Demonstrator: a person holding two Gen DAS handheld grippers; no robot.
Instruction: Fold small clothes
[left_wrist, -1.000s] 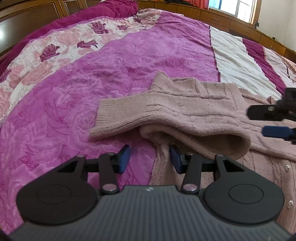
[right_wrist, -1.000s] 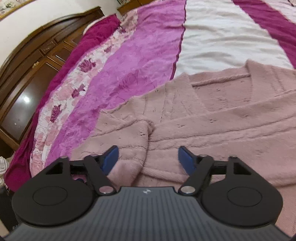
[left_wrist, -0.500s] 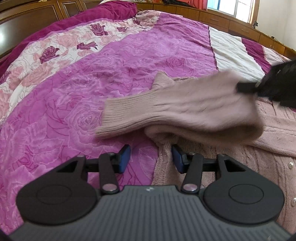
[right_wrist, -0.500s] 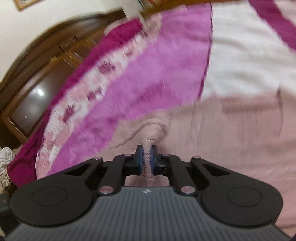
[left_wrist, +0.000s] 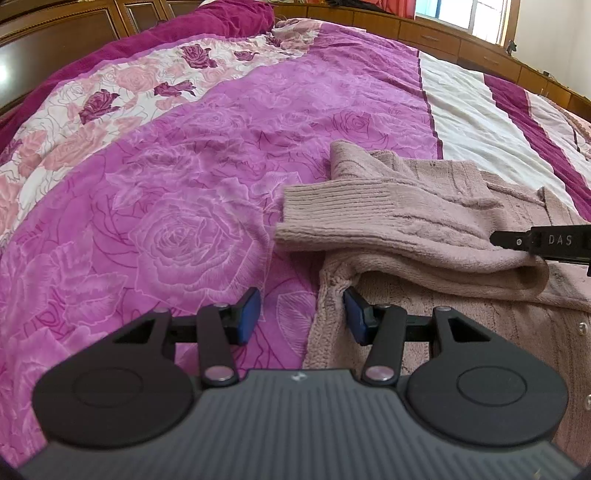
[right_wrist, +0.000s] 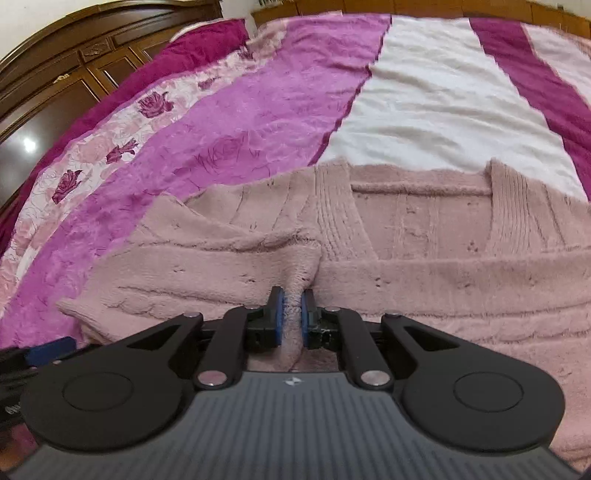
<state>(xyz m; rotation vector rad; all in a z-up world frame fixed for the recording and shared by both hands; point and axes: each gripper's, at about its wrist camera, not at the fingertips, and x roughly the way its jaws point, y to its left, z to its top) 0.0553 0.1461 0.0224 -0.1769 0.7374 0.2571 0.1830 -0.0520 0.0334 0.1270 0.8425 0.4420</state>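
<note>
Now the dusty-pink, fuzzy cable-knit cardigan (right_wrist: 424, 266) lies flat on the magenta rose-patterned bedspread (left_wrist: 177, 206), filling the lower middle and right of the right wrist view. Its ribbed-cuffed sleeve (left_wrist: 388, 221) is folded across the body, running through the centre right of the left wrist view.

The right gripper (right_wrist: 291, 317) is clamped tight on a pinch of that sleeve's fold at lower centre of its frame, blue pads squeezing a ridge of fleece. The left gripper (left_wrist: 301, 314) hangs half-spread and empty at lower centre of its view, its right pad just beside the cardigan's side edge and its left pad over bare bedspread.

To do this step well, I judge the pinched fold should be carried low and level so the sleeve lands straight along the body, with the cuff kept inside the outline. The left gripper could steady the side edge so the soft knit does not drag.

Only the tip of the right gripper shows at the right edge of the left wrist view. The cardigan's hem and far sleeve are cut off, and how many layers sit in the pinch cannot be told.
</note>
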